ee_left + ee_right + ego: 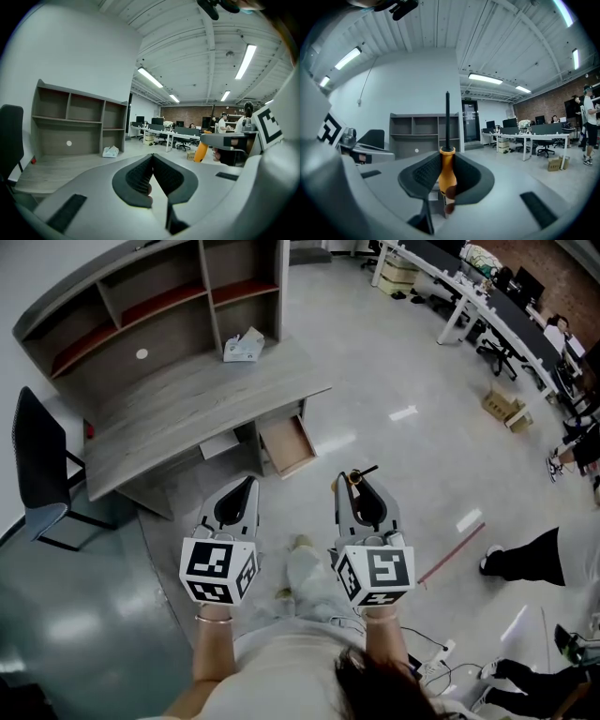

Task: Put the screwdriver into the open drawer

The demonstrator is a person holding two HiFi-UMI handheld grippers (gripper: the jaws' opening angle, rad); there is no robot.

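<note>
Two grey plastic grippers are hovering over the glossy pale floor (394, 362). The right gripper (446, 159) is clamping its ribbed black pads (423, 173) on the screwdriver (446, 169), gripping the rounded orange handle with the thin black shaft sticking out past the tips. The left gripper (152, 157) is pressing its jaws together on nothing. The shallow light-wood drawer (289, 446) is standing pulled out under the grey wood-grain desk (187, 399), well apart from the screwdriver, with floor lying between. A crumpled white tissue pack (244, 345) is sitting on the desktop, and a black chair (37, 465) is standing at the desk's left.
</note>
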